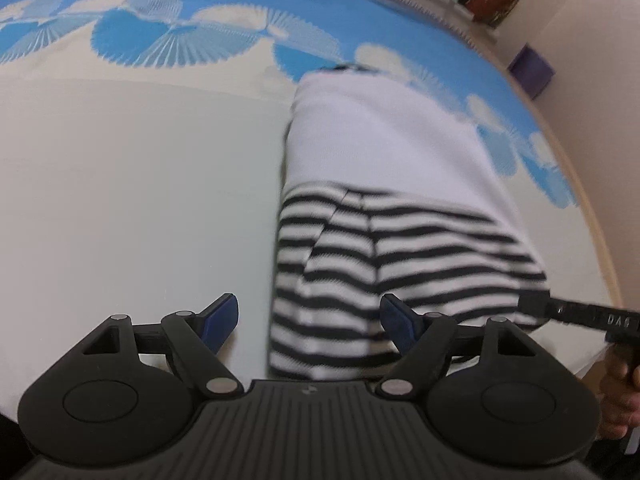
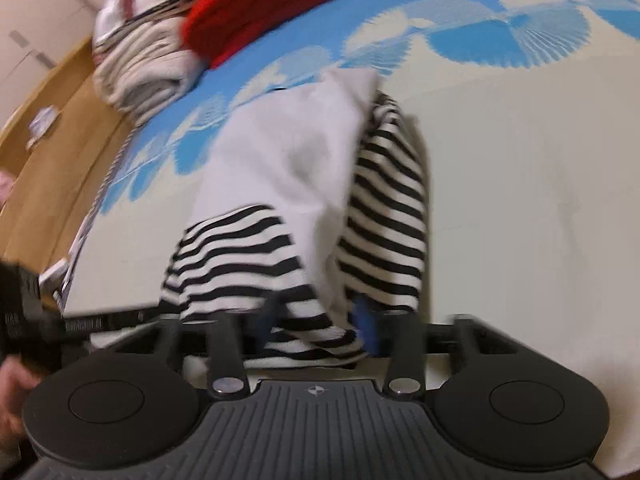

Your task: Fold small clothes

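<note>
Nearest in the left wrist view, the left gripper (image 1: pixel 310 320) hangs with its jaws spread wide and nothing pinched: one blue pad (image 1: pixel 222 320) sits over the bare pale sheet, the other over the near striped hem of the small garment (image 1: pixel 384 208). That garment, white on top with black-and-white striped parts, lies on the bed cover (image 1: pixel 132 168) to the right of the left gripper's centre line. At the right edge of the same view a black bar of the other tool and part of a hand (image 1: pixel 618 404) meet the garment's striped corner. In the right wrist view the right gripper (image 2: pixel 316 328) has its jaws brought together on the garment's striped edge (image 2: pixel 304 340), the cloth bunched between the blue pads and lifted into a loose peak, the white panel (image 2: pixel 288 152) draping down the middle with striped fabric on both sides. Beyond the garment the cover changes from plain cream to a blue and white fan pattern (image 2: pixel 472 40). Farther back sits a red item (image 2: pixel 256 4) beside a pile of folded clothes (image 2: pixel 140 64), close to the bed's edge, with a wooden floor (image 2: pixel 52 152) beyond. The picture is motion-blurred.
</note>
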### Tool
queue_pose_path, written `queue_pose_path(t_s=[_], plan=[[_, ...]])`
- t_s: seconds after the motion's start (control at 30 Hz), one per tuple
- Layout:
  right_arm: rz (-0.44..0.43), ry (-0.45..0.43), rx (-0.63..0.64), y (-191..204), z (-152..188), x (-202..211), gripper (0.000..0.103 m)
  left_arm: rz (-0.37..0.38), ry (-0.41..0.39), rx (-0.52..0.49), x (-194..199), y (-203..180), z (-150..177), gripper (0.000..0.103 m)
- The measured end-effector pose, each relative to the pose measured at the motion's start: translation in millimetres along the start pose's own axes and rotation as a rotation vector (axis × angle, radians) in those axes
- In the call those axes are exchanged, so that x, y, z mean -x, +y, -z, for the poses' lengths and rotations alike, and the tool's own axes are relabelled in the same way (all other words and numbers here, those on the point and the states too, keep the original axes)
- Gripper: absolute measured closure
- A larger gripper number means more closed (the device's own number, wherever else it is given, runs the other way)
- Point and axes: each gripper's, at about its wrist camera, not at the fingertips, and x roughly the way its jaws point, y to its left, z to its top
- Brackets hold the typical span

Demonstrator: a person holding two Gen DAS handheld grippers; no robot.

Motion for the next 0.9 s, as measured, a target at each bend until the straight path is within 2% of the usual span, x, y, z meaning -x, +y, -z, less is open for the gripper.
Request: queue_pose_path(t_s=[0.1,0.17,0.2,0.23,0.3,0.33,0.4,0.57,0.67,0.73,0.77,0.83,0.87,0.9], plan=[[-0.053,-0.062,-0.042,-7,-1,21,0.100,0.029,-0.034,0.016,1,-4,-8,0.021],[-0.064,-0.057,-0.093,-14,0,27,0.101,0.043,-0.038,0.012,1,-10,-8,0.021],[-0.024,-0.021,-0.101,-19,2,23,0.101,0.032,-0.029,-0.007,-3,-14,-7,0.021],[0.018,0.021,-0.105,-22,6,15,0.101,-0.013,-0.001,-0.054,-11,-19,-4,0.022],[0.085,0.119,-0.120,-30,15,-4,0.101,-0.112,0.067,-0.158,-31,-24,8,0.016],[0.101,0.159,-0.114,-31,18,-11,0.101,-0.122,0.071,-0.168,-34,-23,12,0.012],[0.134,0.217,-0.096,-29,23,-23,0.101,-0.110,0.082,-0.129,-33,-18,12,0.012],[0.191,0.242,-0.070,-23,16,-29,0.100,-0.124,0.155,-0.139,-25,-16,7,0.012],[0.356,0.250,0.033,-20,14,-29,0.100,-0.154,0.165,-0.138,-4,-16,-2,0.015],[0.441,0.193,0.031,-24,5,-18,0.099,-0.173,0.134,-0.167,16,-18,-13,0.016],[0.444,0.136,-0.001,-28,-2,-9,0.095,-0.178,0.118,-0.182,27,-19,-19,0.016],[0.398,-0.010,-0.068,-32,-18,13,0.094,-0.178,0.090,-0.203,47,-21,-31,0.016],[0.360,-0.083,-0.094,-32,-26,23,0.091,-0.176,0.076,-0.214,55,-22,-37,0.016],[0.322,-0.136,-0.117,-31,-32,30,0.083,-0.175,0.063,-0.223,62,-24,-43,0.016]])
